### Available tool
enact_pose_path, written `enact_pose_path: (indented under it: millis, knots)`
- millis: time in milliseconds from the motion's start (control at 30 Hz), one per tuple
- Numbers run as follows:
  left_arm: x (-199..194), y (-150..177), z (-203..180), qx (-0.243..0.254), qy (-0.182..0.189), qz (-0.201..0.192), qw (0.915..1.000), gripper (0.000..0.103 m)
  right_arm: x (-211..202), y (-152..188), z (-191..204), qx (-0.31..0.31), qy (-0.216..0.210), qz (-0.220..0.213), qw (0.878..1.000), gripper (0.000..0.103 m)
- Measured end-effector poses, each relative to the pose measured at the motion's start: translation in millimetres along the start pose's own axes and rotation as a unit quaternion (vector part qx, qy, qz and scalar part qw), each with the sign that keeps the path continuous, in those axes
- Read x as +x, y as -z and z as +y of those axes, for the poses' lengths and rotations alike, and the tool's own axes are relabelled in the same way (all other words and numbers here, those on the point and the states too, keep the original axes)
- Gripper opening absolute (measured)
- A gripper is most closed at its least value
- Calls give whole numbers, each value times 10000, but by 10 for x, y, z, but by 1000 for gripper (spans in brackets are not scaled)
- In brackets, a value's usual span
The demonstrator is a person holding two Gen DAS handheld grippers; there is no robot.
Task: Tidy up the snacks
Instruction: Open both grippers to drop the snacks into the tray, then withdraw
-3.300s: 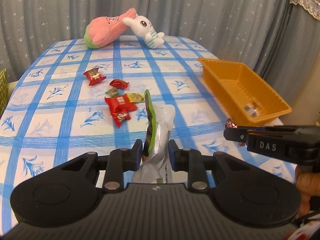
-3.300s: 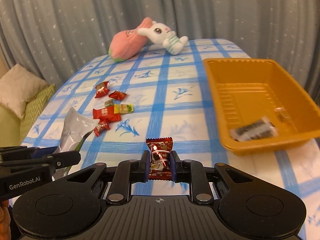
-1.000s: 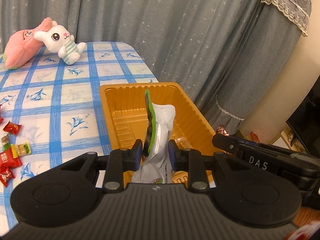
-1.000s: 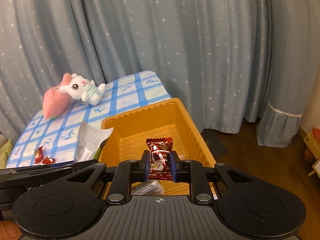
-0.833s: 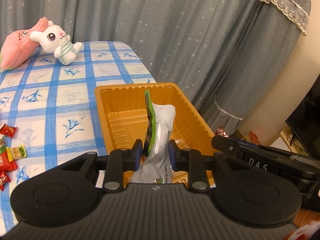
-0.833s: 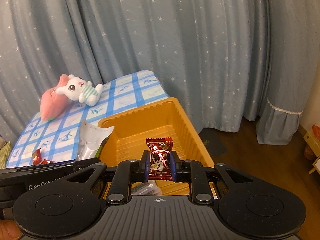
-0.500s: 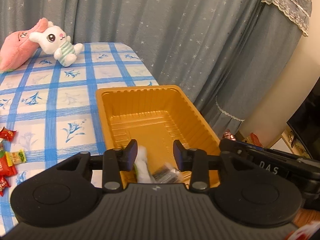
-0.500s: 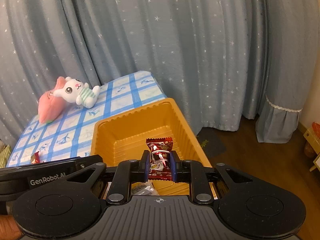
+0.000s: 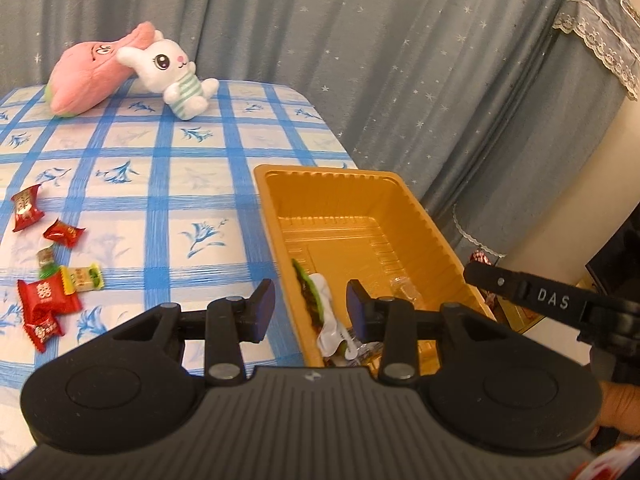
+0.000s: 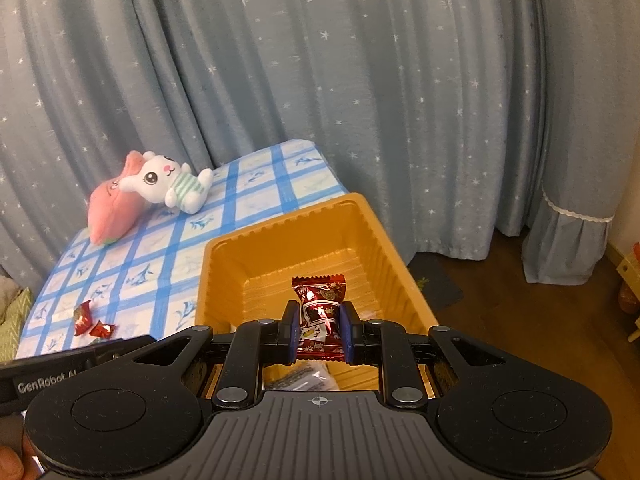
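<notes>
Before me lies one table (image 9: 168, 184) under a blue-checked cloth, with one orange tray (image 9: 336, 184) set at its right edge, the tray's long axis running away from me toward the star-dotted curtain (image 9: 360, 60). At the far end of the table two plush toys lean together: one pink peach-shaped cushion (image 9: 92, 74) and one white rabbit (image 9: 172, 78). My left gripper (image 9: 311, 312) hangs over the tray's near left corner with its fingers spread wide and nothing between them; below it, inside the tray, one silver-and-green snack pouch (image 9: 320, 304) lies against the left wall, its long axis pointing roughly up the tray's length. Near it on the tray floor I count one clear-wrapped sweet (image 9: 404, 290) and one dark packet (image 10: 304, 376), partly hidden by my fingers. My right gripper (image 10: 319, 334) is clamped on one red candy (image 10: 320, 312), held upright above the tray's near end, its crimped top edge pointing up and away from me. On the cloth to the left I count about six loose wrapped snacks (image 9: 48, 276): mostly red ones and one yellow-green, scattered near one another, well apart from the tray.
</notes>
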State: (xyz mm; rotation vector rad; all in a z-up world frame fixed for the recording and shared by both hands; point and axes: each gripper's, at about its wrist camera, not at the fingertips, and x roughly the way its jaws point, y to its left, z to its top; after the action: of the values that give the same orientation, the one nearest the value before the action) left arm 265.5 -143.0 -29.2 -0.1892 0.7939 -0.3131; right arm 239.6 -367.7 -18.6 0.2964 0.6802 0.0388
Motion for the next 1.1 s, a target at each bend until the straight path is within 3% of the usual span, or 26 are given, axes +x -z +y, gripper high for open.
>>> enact_pose_path:
  millis: [167,200,233,300,633,1100]
  knots:
    - [-61,17,53,-24,-28,-23,10000,35,42,-12,60,-75,-238,-52,9997,21]
    - [-73,23,67,-25,-39,-25,10000,35,49,-14,64,-71,-238,-47,9997,26]
    - [-83,31,76,-27,-46,-24,10000,35,49,-17,61,-37,-243,-60,9997,42]
    - [-112,55,94,-35,-56,-20,10000,36,9,-12,29,89,-278,-164,9994,58]
    - [-345,215,244,-21,-205,-38,9998,39,-279,139,-92,371,-44,-132,9992,58]
    - [-956,465,586,-91,-592,-235,9979,42,-620,458,368,6,-270,55,9996,58]
